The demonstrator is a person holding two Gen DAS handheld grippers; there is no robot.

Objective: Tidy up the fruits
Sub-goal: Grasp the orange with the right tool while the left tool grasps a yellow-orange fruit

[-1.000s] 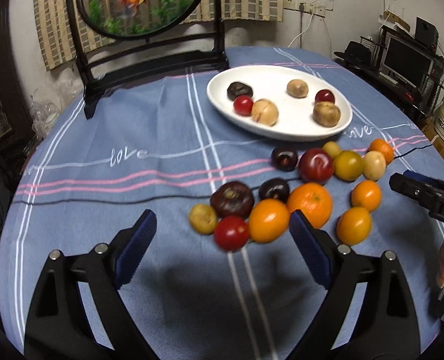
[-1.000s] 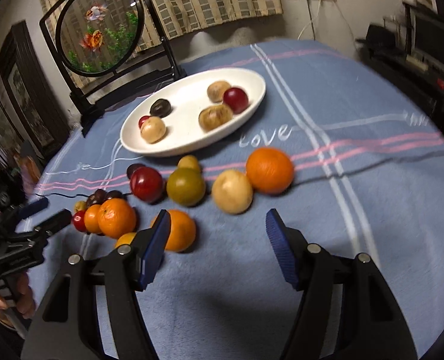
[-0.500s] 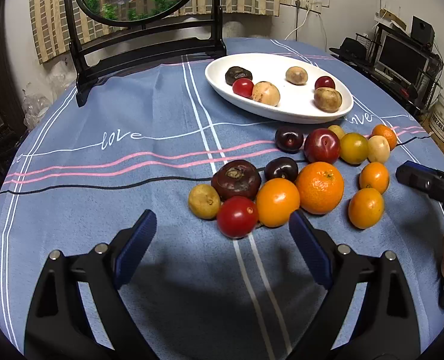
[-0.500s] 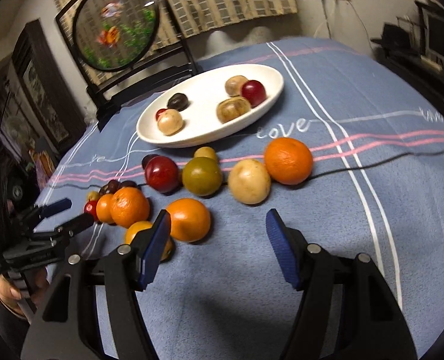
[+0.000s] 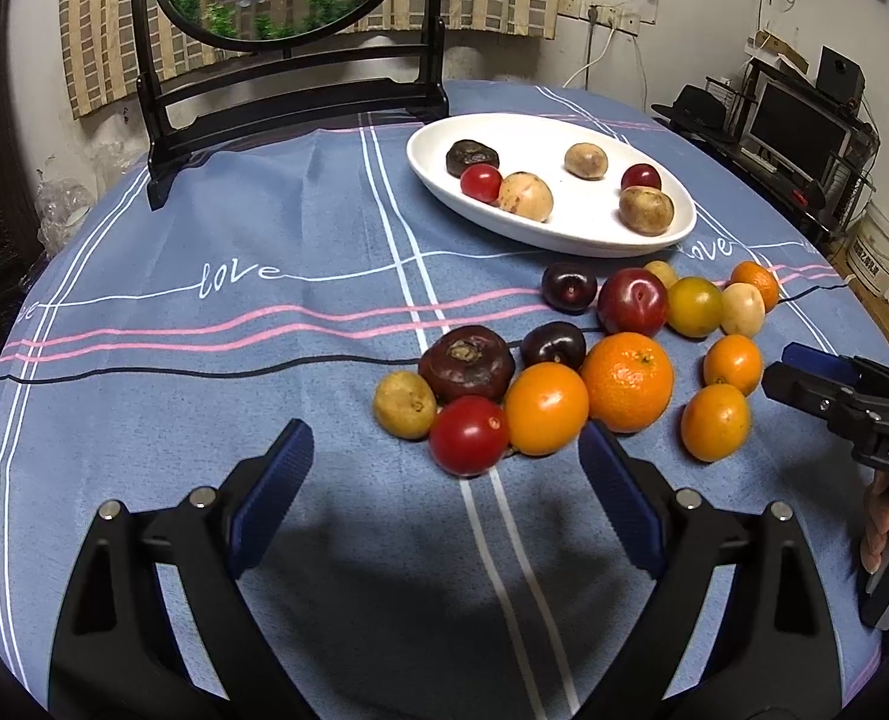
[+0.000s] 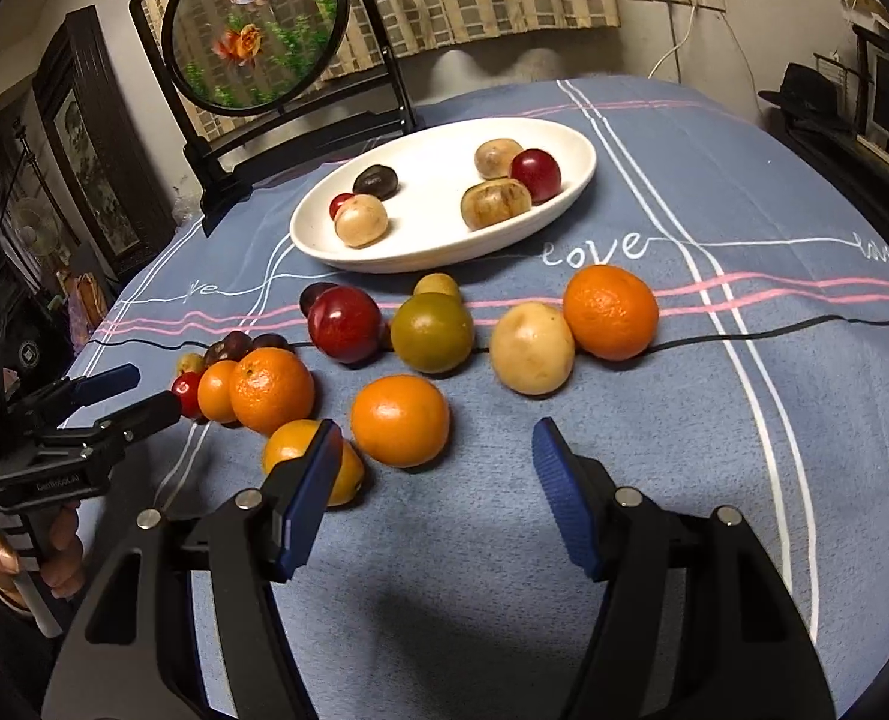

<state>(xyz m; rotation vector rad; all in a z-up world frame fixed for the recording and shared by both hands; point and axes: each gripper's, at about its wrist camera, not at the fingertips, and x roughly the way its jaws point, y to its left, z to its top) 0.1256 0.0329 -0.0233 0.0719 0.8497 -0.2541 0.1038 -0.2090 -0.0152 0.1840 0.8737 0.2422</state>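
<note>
Both tools are released and empty: the left gripper (image 5: 444,480) gapes just short of the fruit cluster, the right gripper (image 6: 435,480) hovers beside an orange (image 6: 399,420). The loose fruits lie on the cloth in front of the white plate (image 5: 564,240) — 6 already sit in it. Risk: round, touching fruit — closing on the red tomato (image 5: 467,435) could nudge its neighbours rolling.

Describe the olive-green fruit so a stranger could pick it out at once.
Start at the white oval plate on the blue tablecloth. In the row of loose fruit just before it, the olive-green fruit sits between a dark red plum and a pale tan fruit; nothing else there is green.
</note>
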